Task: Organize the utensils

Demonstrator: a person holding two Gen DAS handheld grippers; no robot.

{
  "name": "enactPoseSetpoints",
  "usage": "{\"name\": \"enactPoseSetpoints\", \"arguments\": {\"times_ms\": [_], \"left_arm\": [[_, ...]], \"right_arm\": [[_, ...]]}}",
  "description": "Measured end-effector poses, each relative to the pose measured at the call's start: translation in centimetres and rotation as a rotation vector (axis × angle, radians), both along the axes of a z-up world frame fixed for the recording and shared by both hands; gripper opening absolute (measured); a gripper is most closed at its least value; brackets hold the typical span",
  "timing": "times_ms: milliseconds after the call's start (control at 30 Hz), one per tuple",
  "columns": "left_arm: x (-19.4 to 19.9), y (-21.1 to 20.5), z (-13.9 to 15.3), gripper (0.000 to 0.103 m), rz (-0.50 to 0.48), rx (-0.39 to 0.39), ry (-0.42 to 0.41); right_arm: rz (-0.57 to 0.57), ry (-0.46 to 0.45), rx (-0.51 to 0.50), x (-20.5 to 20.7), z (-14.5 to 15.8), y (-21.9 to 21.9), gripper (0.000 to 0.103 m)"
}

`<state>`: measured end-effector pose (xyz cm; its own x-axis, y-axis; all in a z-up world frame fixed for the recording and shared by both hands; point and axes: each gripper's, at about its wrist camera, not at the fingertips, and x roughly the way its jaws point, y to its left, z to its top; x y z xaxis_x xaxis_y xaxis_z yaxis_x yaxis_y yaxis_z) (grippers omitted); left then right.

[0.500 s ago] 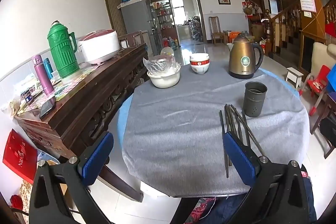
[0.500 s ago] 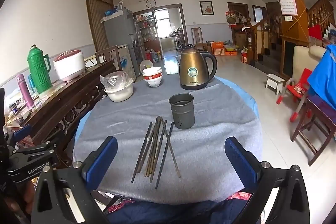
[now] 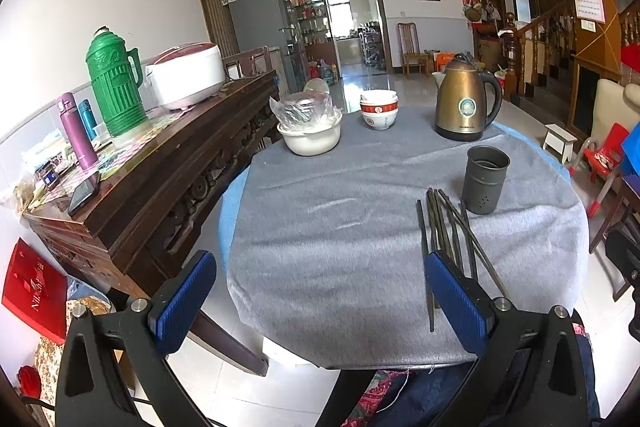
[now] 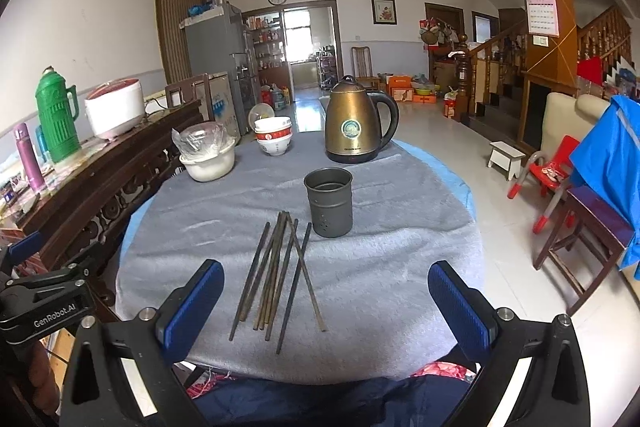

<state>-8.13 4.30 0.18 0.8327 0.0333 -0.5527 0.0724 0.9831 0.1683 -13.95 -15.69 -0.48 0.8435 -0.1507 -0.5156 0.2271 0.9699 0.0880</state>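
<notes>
Both sets of jaws are spread wide with nothing between the blue pads, and that tells you where we are: nothing has been picked up, both tools hang short of the near table edge. The right gripper (image 4: 326, 303) is lined up almost squarely on the chopsticks (image 4: 280, 275), which lie in the lower centre of its view, a loose dark bundle fanned out on the grey cloth (image 4: 380, 267), far tips bunched together and near ends splayed toward the camera. One stick crosses over the others, so a clean single pick looks tricky; my guess is the wide opening is there to take several at once.

Just beyond the far tips, slightly right of centre, stands the grey holder cup (image 4: 329, 201), upright, mouth open, apparently empty, close to the sticks but not touching them. That is surely the destination, set near for a short carry.

From the left gripper (image 3: 320, 297) the same chopsticks (image 3: 444, 227) sit at lower right, partly hidden behind its right pad, with the holder cup (image 3: 485, 183) above them. This tool is off to the side, probably waiting to steady things.

Farther back, toward the upper centre: a bronze kettle (image 4: 354, 127), stacked bowls (image 4: 274, 137) and a white basin (image 4: 208, 163) with plastic bags, all well apart from the work.
</notes>
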Motion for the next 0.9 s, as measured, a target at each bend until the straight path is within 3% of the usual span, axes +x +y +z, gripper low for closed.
{"name": "enactPoseSetpoints", "arguments": {"times_ms": [900], "left_arm": [[0.72, -0.42, -0.59, 0.103, -0.040, -0.008, 0.040]], "right_arm": [[0.005, 0.072, 0.017, 0.79, -0.49, 0.59, 0.103]]}}
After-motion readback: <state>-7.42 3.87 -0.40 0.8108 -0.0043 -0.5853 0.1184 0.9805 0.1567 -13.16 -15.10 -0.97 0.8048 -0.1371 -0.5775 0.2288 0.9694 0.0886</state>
